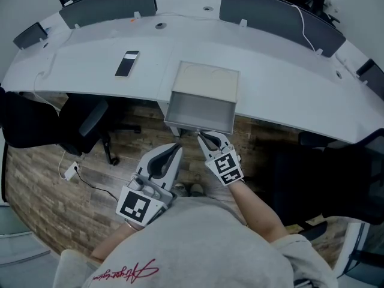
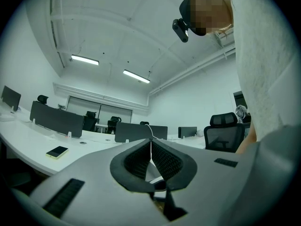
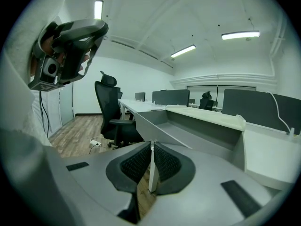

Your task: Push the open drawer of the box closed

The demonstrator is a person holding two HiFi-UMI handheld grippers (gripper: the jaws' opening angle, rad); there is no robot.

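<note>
1. The drawer (image 1: 200,114) stood pulled out of the box (image 1: 207,81), overhanging the desk (image 1: 282,71) edge.
2. The right gripper (image 1: 203,137), jaws together and empty, pointed at the drawer front.
3. The left gripper (image 1: 176,147), likewise closed on nothing, hung just beside it.
4. A phone (image 1: 126,63) lay well to the left, with an office chair (image 1: 90,122) below.
</note>
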